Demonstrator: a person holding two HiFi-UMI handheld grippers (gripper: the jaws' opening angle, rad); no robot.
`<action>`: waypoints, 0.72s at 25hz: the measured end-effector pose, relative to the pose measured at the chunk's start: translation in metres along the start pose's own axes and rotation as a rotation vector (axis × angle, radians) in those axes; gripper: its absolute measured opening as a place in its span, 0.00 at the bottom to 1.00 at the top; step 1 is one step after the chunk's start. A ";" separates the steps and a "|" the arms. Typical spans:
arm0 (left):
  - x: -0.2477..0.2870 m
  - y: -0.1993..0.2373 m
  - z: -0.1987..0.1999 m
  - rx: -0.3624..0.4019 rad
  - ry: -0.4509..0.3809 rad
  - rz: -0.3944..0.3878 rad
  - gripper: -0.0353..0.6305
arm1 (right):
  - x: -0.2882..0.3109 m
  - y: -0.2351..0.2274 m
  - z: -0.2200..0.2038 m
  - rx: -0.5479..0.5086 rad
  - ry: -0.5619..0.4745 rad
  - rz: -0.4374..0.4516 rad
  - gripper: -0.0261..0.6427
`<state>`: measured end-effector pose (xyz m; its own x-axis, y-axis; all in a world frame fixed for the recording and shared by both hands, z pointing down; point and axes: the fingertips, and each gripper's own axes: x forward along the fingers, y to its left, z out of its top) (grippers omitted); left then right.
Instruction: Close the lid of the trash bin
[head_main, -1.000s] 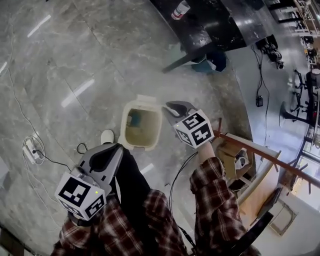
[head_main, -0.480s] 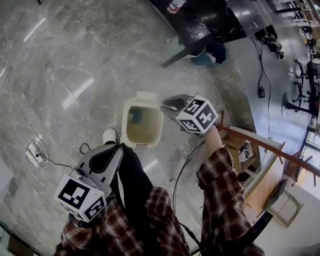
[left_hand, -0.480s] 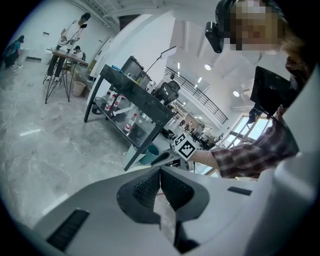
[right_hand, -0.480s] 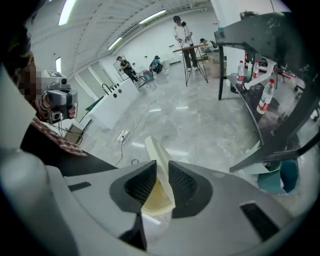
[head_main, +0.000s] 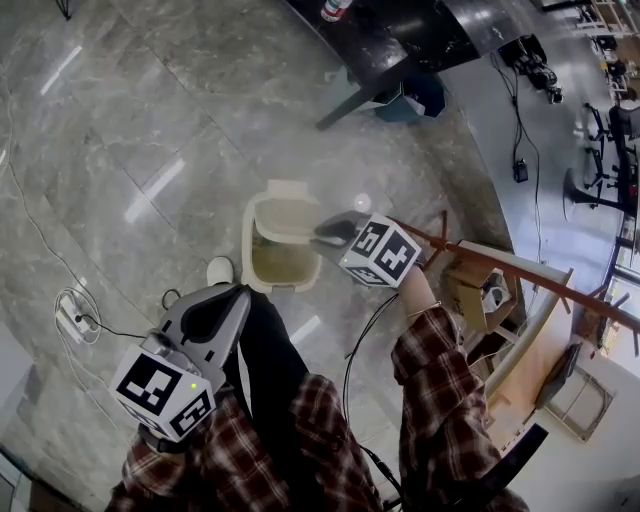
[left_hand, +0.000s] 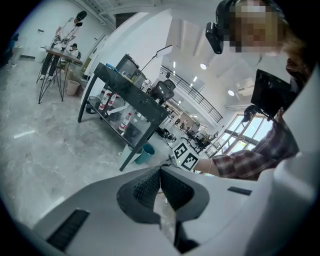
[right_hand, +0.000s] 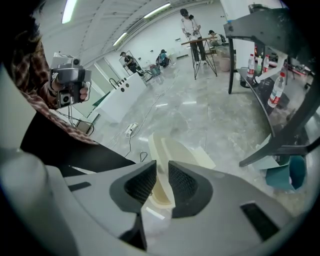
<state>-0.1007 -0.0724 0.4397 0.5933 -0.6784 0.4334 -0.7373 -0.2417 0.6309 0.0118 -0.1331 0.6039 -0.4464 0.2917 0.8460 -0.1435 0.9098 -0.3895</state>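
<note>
- The trash bin (head_main: 262, 264), cream-coloured and rectangular, is seen standing on the grey marble floor (head_main: 140, 110).
- Its lid (head_main: 287, 214) is hinged at the bin's far edge and is held tilted over the far half of the opening. The near half is left uncovered.
- The right tool (head_main: 322, 237) is placed at the bin's right side. In the right gripper view, the lid's (right_hand: 175, 150) thin edge is seen clamped between the jaws of this tool (right_hand: 162, 175).
- The left tool (head_main: 237, 295) is kept on the near side of the bin, apart from it, with its jaws pressed together on nothing (left_hand: 160, 176).
- A white shoe (head_main: 216, 270) is seen just beside the bin's near left corner.
- One second ago the lid was standing fully open behind the bin and the whole inside was shown. The right tool was then beside the bin's right rim, with no hold on the lid.
</note>
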 end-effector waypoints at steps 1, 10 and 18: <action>0.001 -0.001 -0.001 0.004 0.004 -0.007 0.07 | 0.002 0.004 -0.004 0.007 -0.003 -0.001 0.14; 0.028 -0.006 -0.023 0.028 0.062 -0.056 0.07 | 0.029 0.035 -0.040 0.060 -0.031 -0.023 0.14; 0.040 0.012 -0.064 -0.004 0.095 -0.022 0.07 | 0.073 0.061 -0.084 0.079 -0.039 -0.048 0.14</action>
<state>-0.0656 -0.0580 0.5059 0.6375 -0.6039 0.4785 -0.7225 -0.2528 0.6436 0.0445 -0.0315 0.6728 -0.4712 0.2356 0.8499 -0.2340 0.8957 -0.3781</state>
